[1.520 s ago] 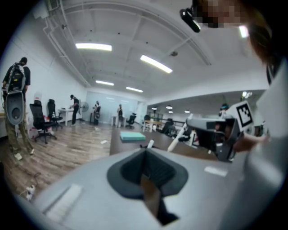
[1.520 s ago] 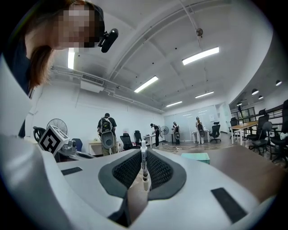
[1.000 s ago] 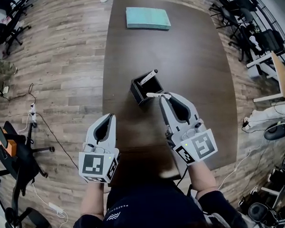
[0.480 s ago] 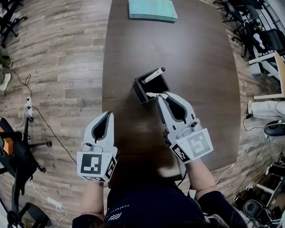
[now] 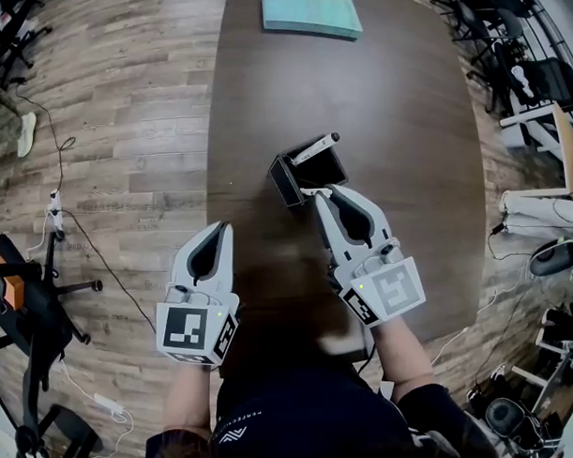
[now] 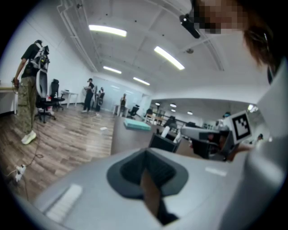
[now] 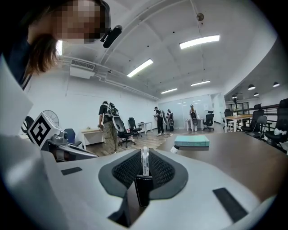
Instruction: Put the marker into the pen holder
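A black square pen holder (image 5: 287, 179) stands on the dark table (image 5: 395, 107), with one white marker (image 5: 317, 148) leaning out of it. My right gripper (image 5: 314, 193) is at the holder's near rim, shut on a second white marker (image 5: 307, 191) that pokes out past its tips. In the right gripper view that white marker (image 7: 144, 161) stands thin between the closed jaws of the right gripper (image 7: 144, 167). My left gripper (image 5: 222, 231) hovers at the table's left edge, shut and empty. The left gripper view shows the left gripper (image 6: 146, 170), the holder (image 6: 163, 143) and the right gripper (image 6: 211, 134) beyond.
A teal book (image 5: 312, 12) lies at the far end of the table. Wood floor (image 5: 124, 135) with cables and office chairs (image 5: 31, 317) lies to the left. More chairs and desks (image 5: 530, 83) stand to the right. People stand far off in both gripper views.
My right gripper has edged slightly closer to the holder's near rim with the marker. The left gripper has stayed in place.
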A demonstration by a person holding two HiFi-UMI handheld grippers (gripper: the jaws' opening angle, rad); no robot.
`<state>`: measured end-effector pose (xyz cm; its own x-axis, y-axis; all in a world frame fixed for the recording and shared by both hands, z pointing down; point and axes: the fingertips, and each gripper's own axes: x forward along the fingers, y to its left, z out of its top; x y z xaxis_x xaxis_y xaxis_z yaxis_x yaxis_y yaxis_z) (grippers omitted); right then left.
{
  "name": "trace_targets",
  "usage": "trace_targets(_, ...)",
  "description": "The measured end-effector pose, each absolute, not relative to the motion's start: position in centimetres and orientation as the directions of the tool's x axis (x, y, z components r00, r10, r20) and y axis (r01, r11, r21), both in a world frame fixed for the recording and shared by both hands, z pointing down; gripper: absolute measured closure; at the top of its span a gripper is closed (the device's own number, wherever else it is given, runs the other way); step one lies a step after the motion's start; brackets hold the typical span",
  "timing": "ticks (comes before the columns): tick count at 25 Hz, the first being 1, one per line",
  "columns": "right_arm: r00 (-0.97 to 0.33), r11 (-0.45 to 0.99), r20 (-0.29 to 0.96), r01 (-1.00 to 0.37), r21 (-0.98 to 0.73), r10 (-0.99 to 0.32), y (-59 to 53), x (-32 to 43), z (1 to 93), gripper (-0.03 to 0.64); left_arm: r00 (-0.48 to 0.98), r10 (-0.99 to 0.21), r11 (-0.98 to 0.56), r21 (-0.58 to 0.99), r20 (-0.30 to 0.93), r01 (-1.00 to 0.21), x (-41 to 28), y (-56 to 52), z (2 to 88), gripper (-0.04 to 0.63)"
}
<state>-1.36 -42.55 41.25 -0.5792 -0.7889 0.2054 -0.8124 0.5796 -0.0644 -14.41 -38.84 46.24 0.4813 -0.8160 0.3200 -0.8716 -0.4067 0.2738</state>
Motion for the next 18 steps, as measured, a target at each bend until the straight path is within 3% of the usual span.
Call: trace_targets(18, -0.584, 0.578, 0.196, -0.811, -0.092, -0.788, -39.7, 0.0, 40.2, 0.569, 0.446, -0.842, -0.386, 0.238, 0.305, -0.891, -14.3, -37.0, 44.5, 0.589)
